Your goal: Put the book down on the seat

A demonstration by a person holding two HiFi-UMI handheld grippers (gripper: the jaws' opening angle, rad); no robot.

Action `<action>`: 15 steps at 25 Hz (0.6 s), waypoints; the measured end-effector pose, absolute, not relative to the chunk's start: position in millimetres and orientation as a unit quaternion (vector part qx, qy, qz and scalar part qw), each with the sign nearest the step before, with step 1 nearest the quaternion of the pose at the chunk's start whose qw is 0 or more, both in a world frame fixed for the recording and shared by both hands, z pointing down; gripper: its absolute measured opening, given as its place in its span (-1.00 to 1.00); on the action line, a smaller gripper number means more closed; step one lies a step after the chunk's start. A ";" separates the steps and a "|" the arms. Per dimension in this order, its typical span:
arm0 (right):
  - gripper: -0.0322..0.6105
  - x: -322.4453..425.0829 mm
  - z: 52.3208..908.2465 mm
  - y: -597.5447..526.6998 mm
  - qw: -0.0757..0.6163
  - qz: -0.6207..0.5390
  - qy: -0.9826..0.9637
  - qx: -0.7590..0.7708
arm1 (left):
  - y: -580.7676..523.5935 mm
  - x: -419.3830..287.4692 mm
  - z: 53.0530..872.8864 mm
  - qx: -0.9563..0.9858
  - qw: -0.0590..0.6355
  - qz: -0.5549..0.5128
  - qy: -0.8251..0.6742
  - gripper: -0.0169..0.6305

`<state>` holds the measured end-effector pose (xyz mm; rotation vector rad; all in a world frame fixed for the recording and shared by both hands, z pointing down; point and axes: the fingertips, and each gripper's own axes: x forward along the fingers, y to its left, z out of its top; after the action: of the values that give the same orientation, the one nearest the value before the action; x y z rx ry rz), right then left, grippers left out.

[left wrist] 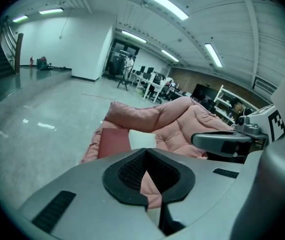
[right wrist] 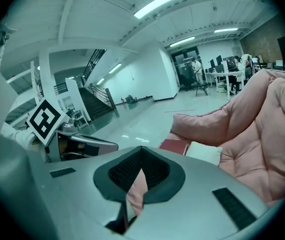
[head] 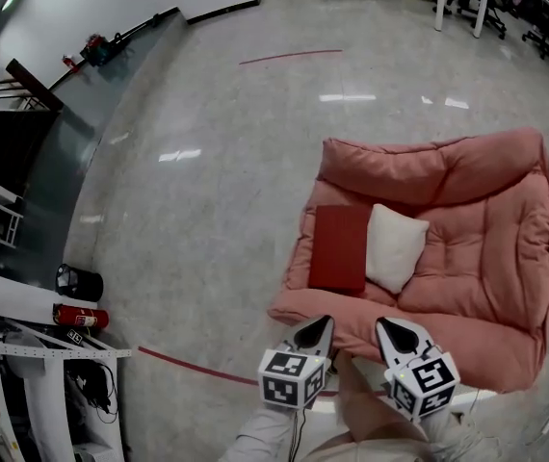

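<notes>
One pink padded seat [head: 486, 258] sits on the grey floor [head: 207, 210] with two things in it. The red book [head: 339, 248] lies flat on the seat's left part. A white pillow [head: 395, 246] touches the book's right edge. Left gripper [head: 315, 333] is at the seat's front edge, jaws together, empty. Right gripper [head: 397, 335] is just beside it, jaws likewise closed, gripping nothing.

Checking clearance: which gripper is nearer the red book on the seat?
Left. The left gripper hangs short of the red book, in line with it, not touching; the right gripper hangs farther over, in line with the white pillow.
</notes>
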<state>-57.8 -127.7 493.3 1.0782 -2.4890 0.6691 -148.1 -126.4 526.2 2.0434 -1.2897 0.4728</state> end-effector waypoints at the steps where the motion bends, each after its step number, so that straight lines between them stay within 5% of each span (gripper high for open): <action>1: -0.90 -56.9 489.4 -123.7 0.173 0.232 -0.880 0.377 | -120.9 -146.8 521.6 0.782 0.332 0.179 -0.496 -0.93; 15: -0.90 -47.1 449.1 -62.7 0.177 0.190 -0.904 0.339 | -49.7 -129.3 472.6 0.782 0.313 0.153 -0.517 -0.93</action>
<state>-47.1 -62.7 449.1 0.9598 -2.5592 0.5388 -129.3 -49.7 472.6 2.0632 -1.3623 0.4025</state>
